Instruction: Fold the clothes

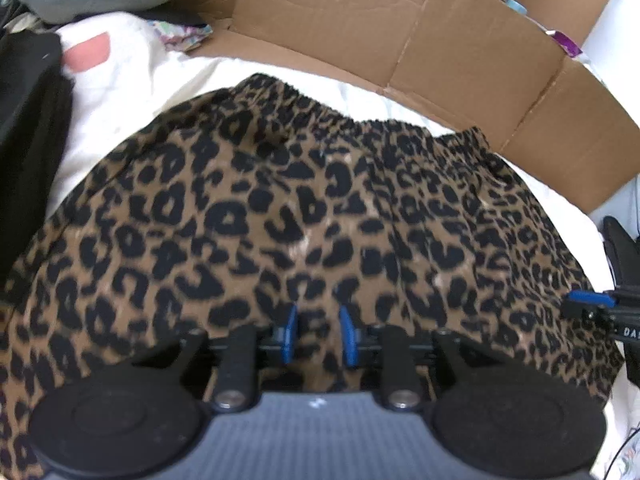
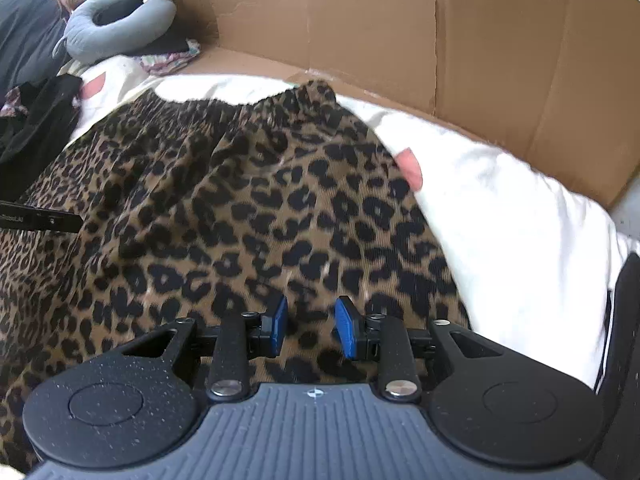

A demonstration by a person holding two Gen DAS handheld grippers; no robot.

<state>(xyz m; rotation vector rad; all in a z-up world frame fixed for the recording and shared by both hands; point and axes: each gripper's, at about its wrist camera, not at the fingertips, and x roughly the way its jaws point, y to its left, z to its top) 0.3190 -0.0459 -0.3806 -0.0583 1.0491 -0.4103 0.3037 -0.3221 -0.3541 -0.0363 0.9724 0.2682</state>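
A leopard-print skirt (image 1: 320,220) lies on white bedding (image 2: 500,216) by cardboard (image 1: 440,28); both grippers' jaws part, empty.

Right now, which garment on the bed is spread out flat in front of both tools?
The leopard-print skirt, laid flat on the white sheet; the black garment lies bunched at the left edge.

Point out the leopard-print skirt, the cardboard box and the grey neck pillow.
leopard-print skirt (image 1: 280,208): left wrist view, middle of the spread fabric.
cardboard box (image 2: 500,60): right wrist view, its upright back wall.
grey neck pillow (image 2: 124,28): right wrist view, its curved padded body.
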